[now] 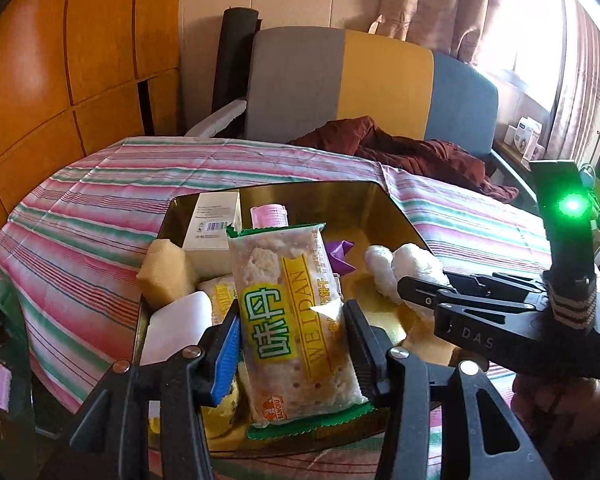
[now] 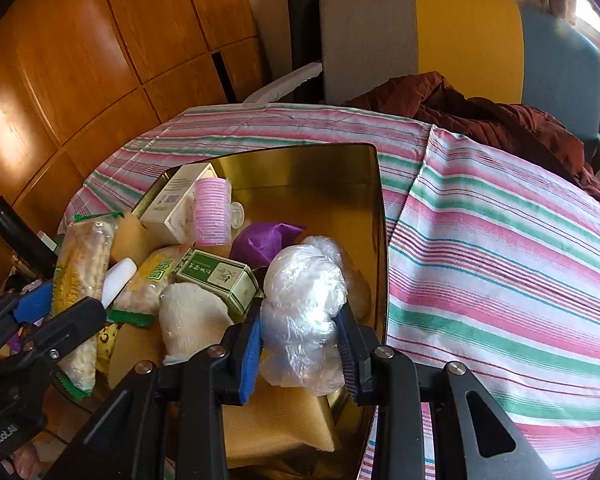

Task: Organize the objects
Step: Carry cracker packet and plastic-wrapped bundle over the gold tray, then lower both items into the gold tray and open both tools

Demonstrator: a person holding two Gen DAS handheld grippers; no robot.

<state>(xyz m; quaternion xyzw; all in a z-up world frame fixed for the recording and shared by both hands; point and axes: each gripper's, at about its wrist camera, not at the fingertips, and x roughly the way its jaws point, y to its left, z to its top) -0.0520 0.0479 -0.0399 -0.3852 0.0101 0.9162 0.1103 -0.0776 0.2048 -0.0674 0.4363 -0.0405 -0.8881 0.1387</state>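
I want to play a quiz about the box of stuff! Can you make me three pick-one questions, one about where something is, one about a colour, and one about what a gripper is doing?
1. Where is the pink hair roller?
A. on the chair
B. inside the gold tin
C. on the striped cloth

2. What colour is the crumpled paper in the tin?
A. purple
B. orange
C. black

3. What is the right gripper doing?
A. hanging open over the cloth
B. gripping the white box
C. shut on the clear plastic bag

Answers: 1 B, the roller stands among the things in the tin. 2 A, it shows bright purple. 3 C, both pads press the bag's sides.
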